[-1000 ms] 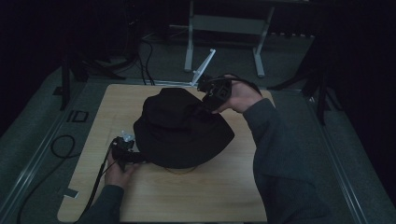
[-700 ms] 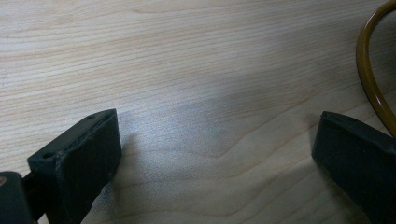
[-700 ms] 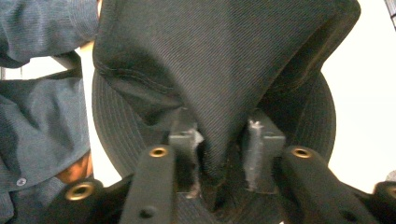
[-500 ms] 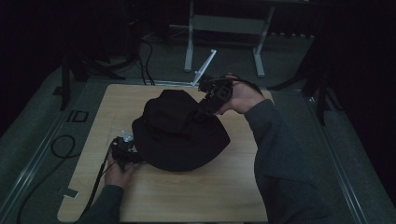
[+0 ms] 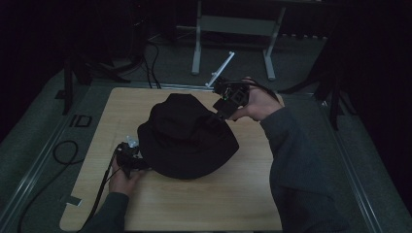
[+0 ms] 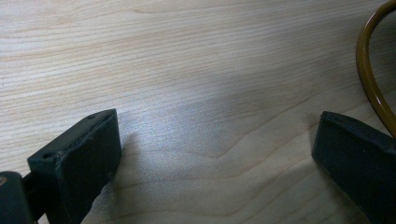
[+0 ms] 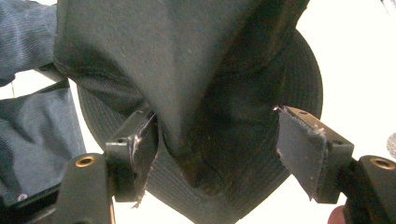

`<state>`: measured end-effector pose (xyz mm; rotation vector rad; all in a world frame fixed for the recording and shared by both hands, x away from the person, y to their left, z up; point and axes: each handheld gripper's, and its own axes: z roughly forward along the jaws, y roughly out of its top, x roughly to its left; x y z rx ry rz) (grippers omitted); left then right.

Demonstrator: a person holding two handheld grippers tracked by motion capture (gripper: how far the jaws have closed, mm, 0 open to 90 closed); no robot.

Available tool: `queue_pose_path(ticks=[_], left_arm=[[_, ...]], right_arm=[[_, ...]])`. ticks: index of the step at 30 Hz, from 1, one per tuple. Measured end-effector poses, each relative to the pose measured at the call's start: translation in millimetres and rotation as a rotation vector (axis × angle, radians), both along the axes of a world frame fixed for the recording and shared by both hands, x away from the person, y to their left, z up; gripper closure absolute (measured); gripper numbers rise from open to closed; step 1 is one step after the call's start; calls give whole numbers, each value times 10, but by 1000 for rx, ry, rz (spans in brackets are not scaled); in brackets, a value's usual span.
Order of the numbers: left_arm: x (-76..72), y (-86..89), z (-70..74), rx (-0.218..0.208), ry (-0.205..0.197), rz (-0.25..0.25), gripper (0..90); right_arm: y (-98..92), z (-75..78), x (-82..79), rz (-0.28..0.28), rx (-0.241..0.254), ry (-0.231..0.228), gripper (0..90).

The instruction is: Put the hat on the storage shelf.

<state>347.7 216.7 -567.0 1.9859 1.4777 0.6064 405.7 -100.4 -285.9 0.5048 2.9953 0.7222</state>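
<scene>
High view puts a pale wooden table [image 5: 204, 204] in a dark room, with grey floor around it, a metal stand [image 5: 233, 29] beyond the far edge and a black cable [image 5: 63, 153] looped on the floor at the left. A black brimmed hat [image 5: 187, 138] lies near the middle of the table.

Against the picture from a second ago, the hat's crown now stands taller and bunches toward the far right, and the brim has drawn in on the right side.

The right gripper [image 5: 221, 109] reaches in from the far right, angled down onto the crown; the right hand [image 5: 255, 102] holds it with the sleeve [image 5: 296, 160] trailing back. In the right gripper view its jaws stand apart, a fold of dark cloth touching one pad. The left gripper [image 5: 141, 165] sits low at the hat's near left edge, held by the left hand [image 5: 121, 177]. In the left gripper view its jaws are wide apart over bare wood, a thin brown cord [image 6: 371, 79] curving at the right.
</scene>
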Motion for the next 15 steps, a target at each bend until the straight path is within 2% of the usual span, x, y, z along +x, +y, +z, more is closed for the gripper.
queue_pose_path(ticks=[8, 15], left_arm=[[0, -1, -1, -2, -1, 2, 15], [1, -6, -3, -8, -5, 7, 15]], right_arm=[[-190, -47, -47, -42, 14, -40, 283], [-322, -66, -117, -64, 47, -69, 282]])
